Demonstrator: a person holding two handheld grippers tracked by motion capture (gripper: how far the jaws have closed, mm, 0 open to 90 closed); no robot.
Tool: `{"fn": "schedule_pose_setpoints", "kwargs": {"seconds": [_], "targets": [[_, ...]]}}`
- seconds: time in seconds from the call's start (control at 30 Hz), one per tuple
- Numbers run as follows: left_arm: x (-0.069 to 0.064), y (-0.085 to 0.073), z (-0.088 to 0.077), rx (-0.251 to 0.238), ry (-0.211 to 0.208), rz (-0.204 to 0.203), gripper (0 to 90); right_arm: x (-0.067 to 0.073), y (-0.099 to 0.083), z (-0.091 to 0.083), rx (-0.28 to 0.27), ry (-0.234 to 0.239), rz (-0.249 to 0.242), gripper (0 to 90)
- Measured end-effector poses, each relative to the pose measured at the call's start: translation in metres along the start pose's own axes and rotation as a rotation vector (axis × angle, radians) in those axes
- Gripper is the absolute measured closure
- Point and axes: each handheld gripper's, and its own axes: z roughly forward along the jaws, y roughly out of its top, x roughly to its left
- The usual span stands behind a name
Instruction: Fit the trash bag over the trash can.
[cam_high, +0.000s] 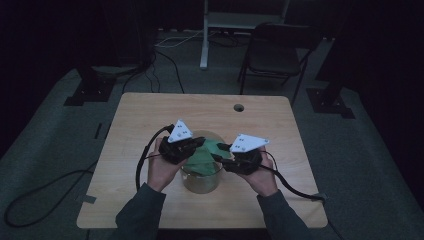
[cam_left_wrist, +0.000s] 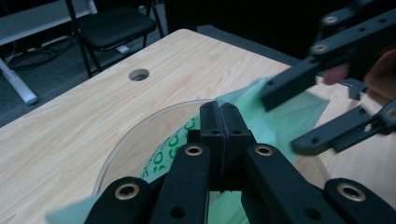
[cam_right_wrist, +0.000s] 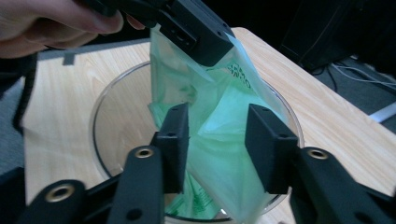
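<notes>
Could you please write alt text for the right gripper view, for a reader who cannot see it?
A thin green plastic bag hangs into a clear round container on a wooden table, its top edge pinched shut by the left gripper. In the foreground the right gripper has open jaws on either side of the bag.

High view dim, surroundings nearly black; worktop (cam_high: 150, 115) evenly lit, no glare. Gripper views brighter, soft blur nearest each tool.
</notes>
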Motion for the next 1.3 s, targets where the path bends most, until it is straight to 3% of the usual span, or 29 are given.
{"fn": "schedule_pose_setpoints", "kwargs": {"seconds": [0.07, 0.27, 0.37, 0.53, 0.6, 0.93, 1.3], "targets": [[-0.003, 0.001, 0.000, -0.002, -0.004, 0.009, 89.8, 0.002, 0.002, 0.004, 0.006, -0.029, -0.018, 52.7], [-0.005, 0.003, -0.005, -0.022, -0.013, 0.004, 89.8, -0.001, 0.002, 0.008, 0.023, -0.086, -0.022, 54.2], [-0.005, 0.003, -0.007, -0.032, -0.015, 0.000, 89.9, -0.004, 0.001, 0.010, 0.037, -0.124, -0.011, 61.5], [-0.003, 0.003, -0.010, -0.041, -0.010, -0.006, 89.9, -0.009, 0.001, 0.013, 0.055, -0.126, 0.011, 85.3], [-0.003, 0.003, -0.011, -0.043, -0.009, -0.009, 89.9, -0.010, 0.001, 0.013, 0.058, -0.126, 0.013, 87.7], [0.019, -0.005, -0.019, -0.048, 0.055, -0.076, 89.9, -0.024, -0.004, 0.008, 0.090, -0.161, 0.073, 89.7], [0.052, -0.019, -0.020, -0.034, 0.129, -0.176, 89.9, -0.036, -0.010, 0.001, 0.113, -0.176, 0.119, 89.7]]}}
